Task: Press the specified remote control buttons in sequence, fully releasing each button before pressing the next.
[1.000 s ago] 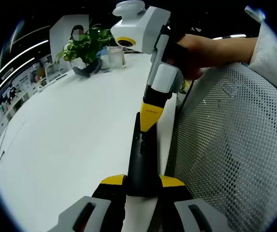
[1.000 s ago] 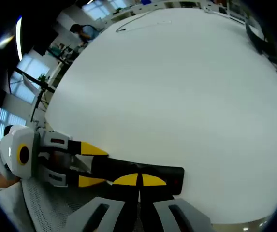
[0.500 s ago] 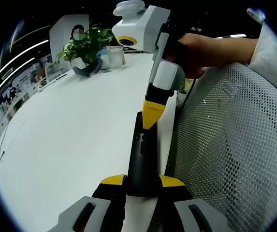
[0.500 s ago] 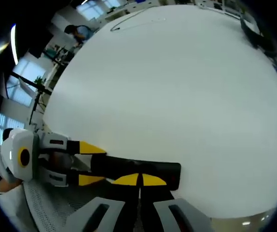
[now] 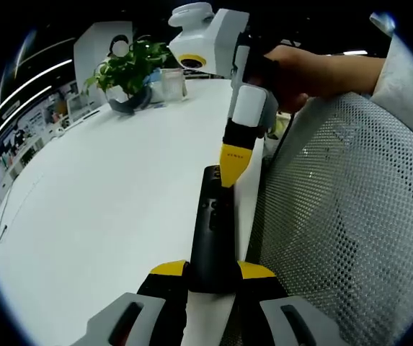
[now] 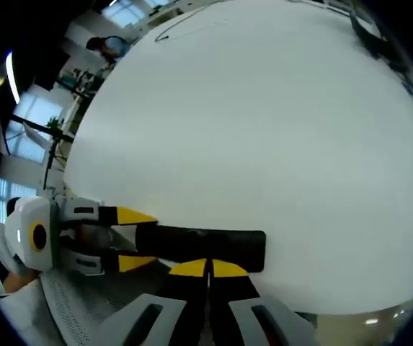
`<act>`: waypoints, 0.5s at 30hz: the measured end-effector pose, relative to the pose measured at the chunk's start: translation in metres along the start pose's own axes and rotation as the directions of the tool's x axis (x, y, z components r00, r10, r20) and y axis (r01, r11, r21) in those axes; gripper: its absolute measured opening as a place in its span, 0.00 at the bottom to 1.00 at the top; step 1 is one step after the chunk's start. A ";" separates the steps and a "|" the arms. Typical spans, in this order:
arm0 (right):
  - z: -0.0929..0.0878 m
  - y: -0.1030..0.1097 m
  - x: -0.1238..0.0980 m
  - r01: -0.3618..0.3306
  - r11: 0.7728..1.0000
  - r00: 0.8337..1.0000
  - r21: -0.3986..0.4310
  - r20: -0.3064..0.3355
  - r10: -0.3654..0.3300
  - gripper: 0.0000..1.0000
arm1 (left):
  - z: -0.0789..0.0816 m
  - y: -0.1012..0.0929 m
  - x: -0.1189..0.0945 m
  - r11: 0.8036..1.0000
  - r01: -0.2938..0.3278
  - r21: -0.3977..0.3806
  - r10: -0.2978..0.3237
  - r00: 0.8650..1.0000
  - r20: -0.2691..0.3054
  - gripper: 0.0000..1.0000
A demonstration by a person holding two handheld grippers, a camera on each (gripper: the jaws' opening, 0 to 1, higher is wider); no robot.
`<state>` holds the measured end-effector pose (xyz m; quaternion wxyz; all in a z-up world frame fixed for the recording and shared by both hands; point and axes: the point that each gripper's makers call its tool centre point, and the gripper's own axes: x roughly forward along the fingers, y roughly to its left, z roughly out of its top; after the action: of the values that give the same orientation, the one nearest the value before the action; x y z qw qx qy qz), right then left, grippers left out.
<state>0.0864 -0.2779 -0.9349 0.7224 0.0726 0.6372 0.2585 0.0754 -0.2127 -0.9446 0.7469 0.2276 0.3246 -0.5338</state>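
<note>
The black remote control (image 5: 213,231) lies near the edge of the white table (image 5: 105,194), beside a mesh chair back (image 5: 343,216); the left gripper (image 5: 212,272) clamps its near end between closed-in yellow-tipped jaws. The right gripper (image 5: 233,173) has its 2 jaws pressed together into 1 point. Over the last second that point has lifted and slid toward the remote's far end — 1 second ago it sat lower, on the mid button area; it now appears clear of the keys, though contact is hard to judge. In the right gripper view the remote control (image 6: 206,245) sits just ahead of the right gripper (image 6: 207,268). Likely 1 press is released — the next button comes next.
</note>
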 end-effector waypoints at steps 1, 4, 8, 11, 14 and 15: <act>0.000 -0.001 0.001 0.003 1.000 1.000 -0.005 -0.002 -0.003 0.00 | 0.000 0.000 0.000 1.000 0.000 0.000 0.000 1.000 0.000 0.25; -0.001 -0.003 0.001 0.022 1.000 1.000 -0.019 -0.008 -0.022 0.00 | 0.000 0.000 0.000 1.000 0.000 -0.001 0.000 1.000 0.001 0.25; -0.001 -0.003 0.001 0.023 0.999 1.000 -0.024 -0.008 -0.023 0.00 | 0.000 0.000 0.000 1.000 0.000 -0.002 0.000 1.000 0.002 0.25; -0.001 -0.003 0.002 0.031 0.999 0.999 -0.034 -0.012 -0.032 0.00 | 0.000 0.000 0.000 1.000 0.000 -0.002 0.000 1.000 0.003 0.25; -0.001 -0.003 0.003 0.041 0.998 0.999 -0.049 -0.014 -0.042 0.00 | 0.000 0.000 0.000 1.000 0.000 -0.003 0.000 1.000 0.004 0.25; -0.001 -0.003 0.003 0.043 0.998 0.999 -0.054 -0.015 -0.044 0.00 | 0.000 0.000 0.000 1.000 0.000 -0.003 0.000 1.000 0.005 0.25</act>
<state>0.0861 -0.2797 -0.9392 0.7245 0.0374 0.6372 0.2602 0.0756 -0.2129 -0.9445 0.7480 0.2254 0.3235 -0.5339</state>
